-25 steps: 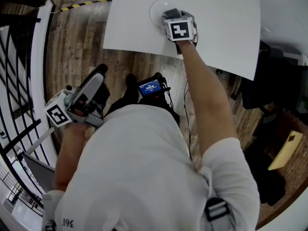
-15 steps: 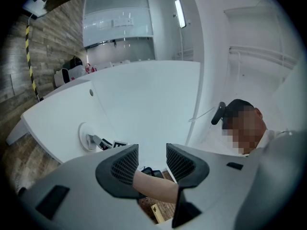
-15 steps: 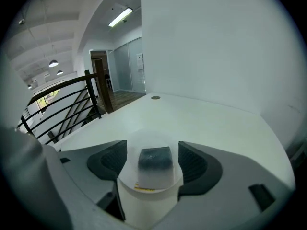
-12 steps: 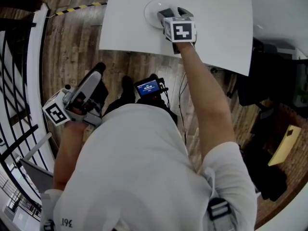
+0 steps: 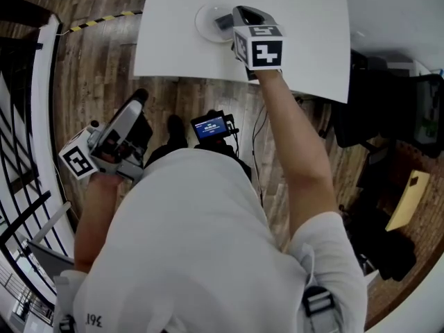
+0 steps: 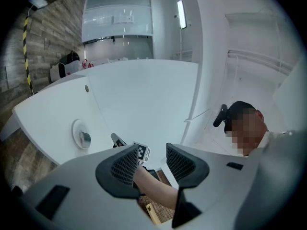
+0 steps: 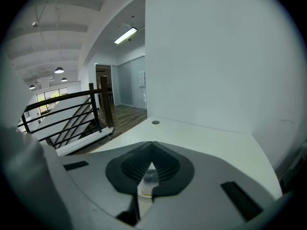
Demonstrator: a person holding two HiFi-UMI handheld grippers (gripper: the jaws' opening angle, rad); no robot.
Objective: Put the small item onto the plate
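A small dark grey item [image 5: 223, 23] lies on the round white plate [image 5: 205, 21] near the front edge of the white table [image 5: 305, 26]; the left gripper view also shows the item [image 6: 85, 138] on the plate [image 6: 76, 131]. My right gripper [image 5: 241, 12] hovers just right of the plate and apart from the item. In its own view the right gripper [image 7: 152, 145] has its jaws shut together with nothing in them. My left gripper [image 5: 136, 106] is held low, off the table, over the wooden floor. Its pads [image 6: 125, 166] stand apart, and only my right arm shows through the gap.
A black railing [image 5: 28, 68] runs along the left by a stairwell. A device with a lit blue screen [image 5: 211, 125] sits on the floor under the table's edge. Dark chairs [image 5: 388, 109] stand to the right. A grommet hole [image 7: 155, 122] marks the tabletop.
The right gripper has come up off the plate and its jaws have closed together empty. The small item now shows lying on the plate. The left gripper has stayed put.
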